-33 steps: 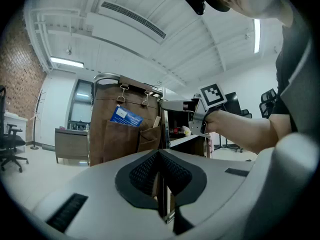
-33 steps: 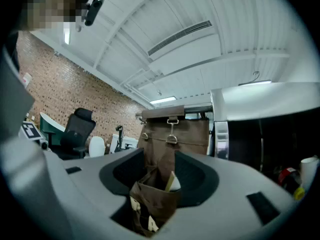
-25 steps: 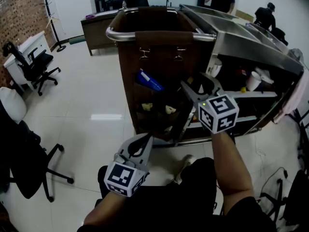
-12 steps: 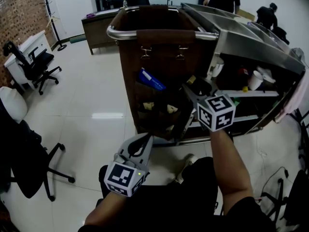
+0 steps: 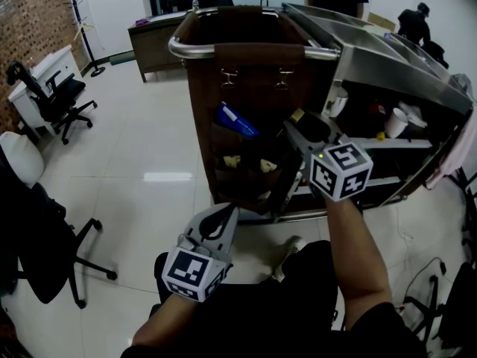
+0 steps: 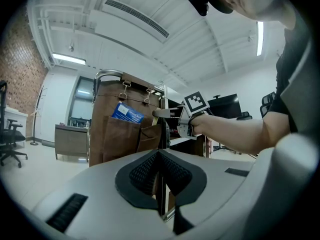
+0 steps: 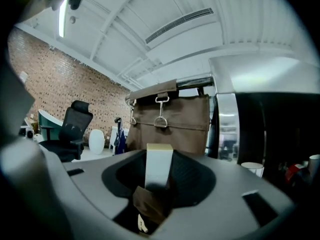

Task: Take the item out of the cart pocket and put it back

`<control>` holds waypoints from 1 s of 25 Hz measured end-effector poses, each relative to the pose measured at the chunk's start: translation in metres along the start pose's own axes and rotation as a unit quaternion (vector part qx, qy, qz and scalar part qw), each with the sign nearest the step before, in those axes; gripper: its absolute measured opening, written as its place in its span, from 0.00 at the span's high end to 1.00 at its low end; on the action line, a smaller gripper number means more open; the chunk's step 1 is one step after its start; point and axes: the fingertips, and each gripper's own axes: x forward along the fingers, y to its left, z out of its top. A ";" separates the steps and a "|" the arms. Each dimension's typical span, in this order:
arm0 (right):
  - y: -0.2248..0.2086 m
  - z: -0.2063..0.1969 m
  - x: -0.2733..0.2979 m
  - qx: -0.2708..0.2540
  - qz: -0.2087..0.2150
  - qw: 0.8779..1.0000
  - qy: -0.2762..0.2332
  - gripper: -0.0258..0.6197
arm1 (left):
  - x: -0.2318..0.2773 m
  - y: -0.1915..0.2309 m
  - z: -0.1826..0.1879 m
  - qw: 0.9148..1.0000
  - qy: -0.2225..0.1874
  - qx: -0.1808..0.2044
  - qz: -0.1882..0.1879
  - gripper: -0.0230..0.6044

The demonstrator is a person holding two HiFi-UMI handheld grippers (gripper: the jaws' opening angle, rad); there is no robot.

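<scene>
A brown fabric organiser hangs on the end of the cart, and a blue packet sticks out of one upper pocket. My right gripper is in front of the organiser's right side. Its jaws are closing with a small cream and brown packet between them. In the right gripper view the packet stands upright, filling the gap between the pads. My left gripper hangs low near my lap, shut with nothing in it; the left gripper view shows its pads meeting in a line.
Small yellowish items sit in the lower pockets. The steel cart has shelves with white cups on the right. Office chairs stand at the left, one close by. People stand beyond the cart.
The right gripper's jaws have narrowed from wide open onto the packet, and it has shifted slightly up and right. The left gripper has stayed where it was.
</scene>
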 end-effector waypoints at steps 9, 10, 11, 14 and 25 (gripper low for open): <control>0.006 0.057 -0.015 -0.015 0.006 0.999 -0.046 0.69 | -0.004 -0.001 0.008 1.000 -0.016 0.008 0.002 0.96; 0.007 0.064 -0.018 -0.019 0.006 0.999 -0.051 0.69 | -0.004 -0.002 0.008 1.000 -0.016 0.007 0.002 0.96; 0.008 0.071 -0.020 -0.022 0.005 0.998 -0.055 0.69 | -0.005 -0.002 0.008 1.000 -0.016 0.008 0.001 0.96; 0.010 0.088 -0.028 -0.028 0.002 0.998 -0.063 0.69 | -0.007 -0.004 0.011 1.000 -0.016 0.009 0.002 0.96; 0.031 0.168 -0.097 -0.050 0.013 0.991 -0.124 0.69 | -0.011 -0.006 0.015 1.000 -0.019 0.016 0.003 0.96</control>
